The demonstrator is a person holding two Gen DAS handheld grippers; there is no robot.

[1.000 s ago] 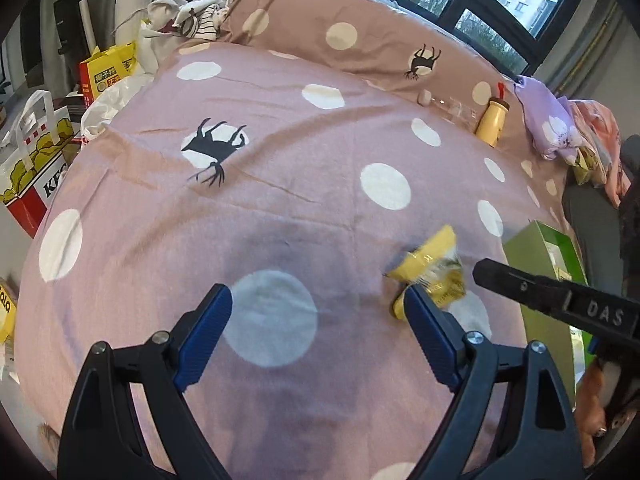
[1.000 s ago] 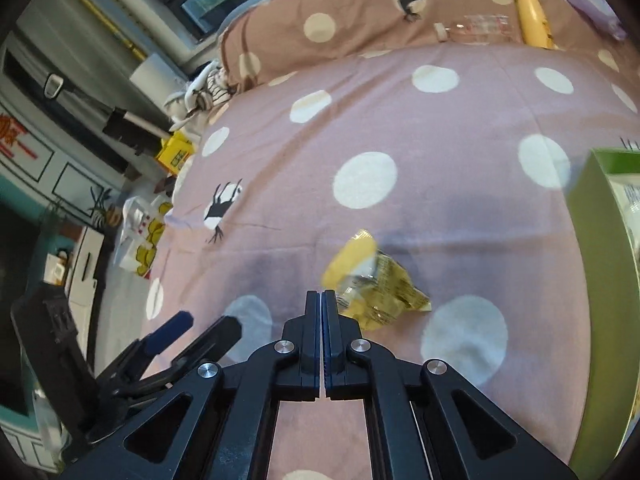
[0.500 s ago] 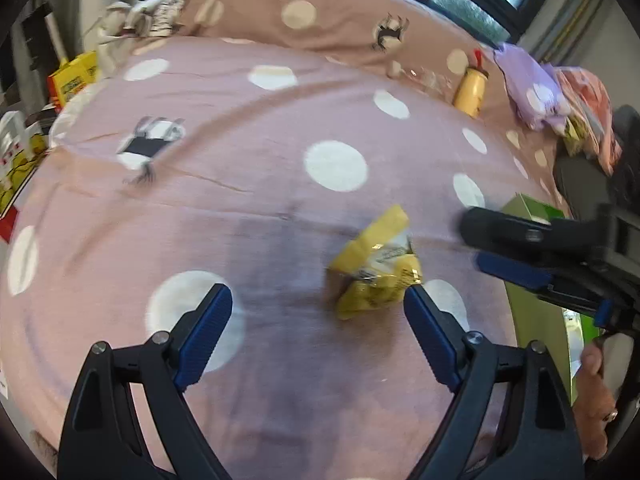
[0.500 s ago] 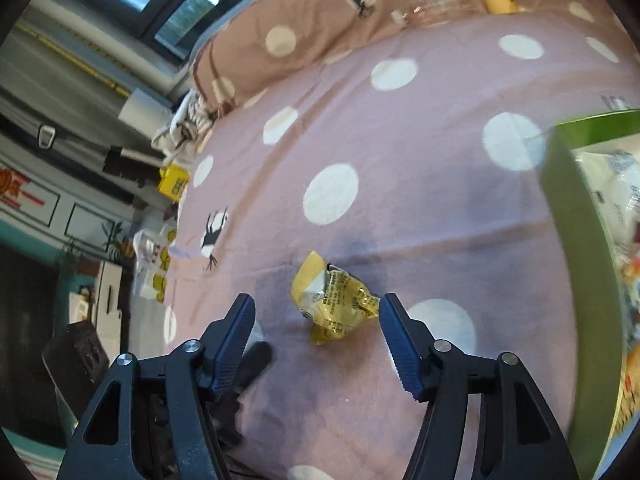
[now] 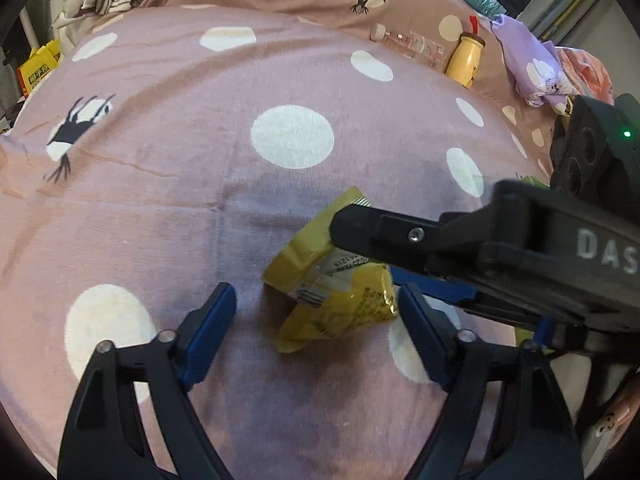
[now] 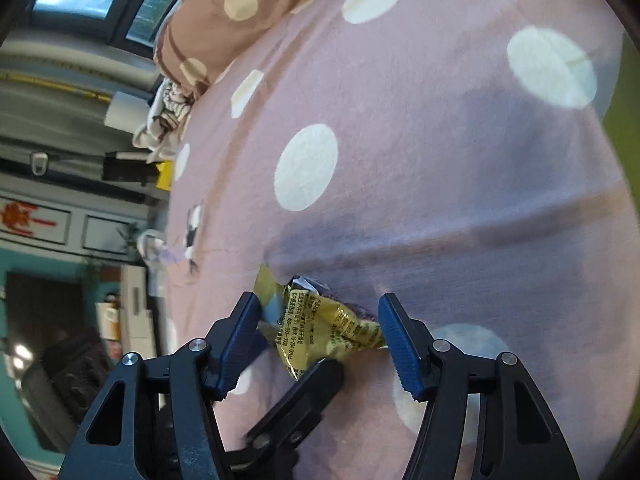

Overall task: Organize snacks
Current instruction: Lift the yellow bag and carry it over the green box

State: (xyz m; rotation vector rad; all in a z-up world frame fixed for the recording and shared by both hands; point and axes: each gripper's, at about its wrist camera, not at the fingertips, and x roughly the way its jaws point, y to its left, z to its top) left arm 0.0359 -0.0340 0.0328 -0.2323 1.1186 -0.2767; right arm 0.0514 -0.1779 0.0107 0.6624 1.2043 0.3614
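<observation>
Two grippers meet over one yellow snack packet (image 5: 336, 280), which lies crumpled on the pink dotted bedcover (image 5: 200, 128), a little right of centre in the lower half of the left wrist view. The left gripper (image 5: 316, 320) has its blue pads (image 5: 212, 320) on both sides of the packet; its jaws are closing. The right pad is just beside the packet's edge, the left pad is apart from it, so nothing is pressed yet. The right gripper (image 6: 318, 330) also has the packet (image 6: 320, 328) between its blue pads (image 6: 394, 336), and its jaws are closing too. Its left pad seems to touch the packet's end, but I cannot tell if it presses.

In the left wrist view the right gripper comes in from the right edge, with one black finger lying across the top of the packet. Further out, in the upper right of the same view, a clear bottle (image 5: 408, 42) lies beside a yellow bottle (image 5: 464, 58) at the pillow. A green box (image 6: 624, 120) shows at the right edge of the right wrist view.
</observation>
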